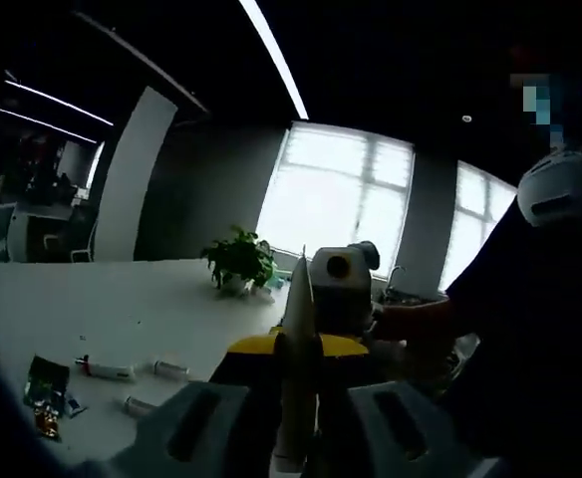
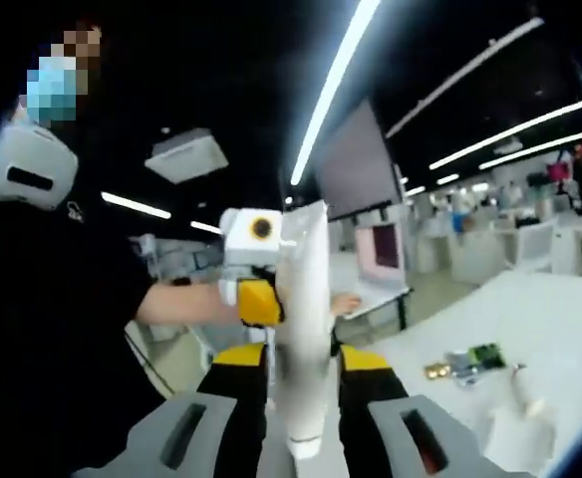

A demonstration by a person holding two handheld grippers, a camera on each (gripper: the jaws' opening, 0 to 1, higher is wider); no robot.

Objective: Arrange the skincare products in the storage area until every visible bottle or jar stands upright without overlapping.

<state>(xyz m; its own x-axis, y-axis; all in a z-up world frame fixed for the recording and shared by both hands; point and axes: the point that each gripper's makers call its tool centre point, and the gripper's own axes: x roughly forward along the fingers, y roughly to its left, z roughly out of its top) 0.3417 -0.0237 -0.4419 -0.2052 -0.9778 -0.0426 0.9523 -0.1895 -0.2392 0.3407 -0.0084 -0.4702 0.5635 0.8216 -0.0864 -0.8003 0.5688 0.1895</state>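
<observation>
In the left gripper view my left gripper [image 1: 296,403] is shut on a white tube [image 1: 298,329] that stands up between the jaws, thin crimped end on top. Just behind it hangs my right gripper [image 1: 346,299], held by a person's hand. In the right gripper view my right gripper [image 2: 306,403] is shut on a white tube [image 2: 306,309], cap toward the camera and flat end up. The left gripper [image 2: 256,299] shows close behind that tube. Three small white tubes [image 1: 107,370] [image 1: 171,370] [image 1: 137,405] lie flat on the white table [image 1: 122,309]. A white bottle [image 2: 522,386] lies on the table [image 2: 550,319].
Green and orange packets [image 1: 47,388] [image 2: 470,360] lie near the table edge. A potted plant [image 1: 239,261] stands at the far side by the windows. The person in dark clothes [image 1: 540,329] [image 2: 62,329] stands close behind the grippers. Desks and chairs [image 2: 530,244] stand further off.
</observation>
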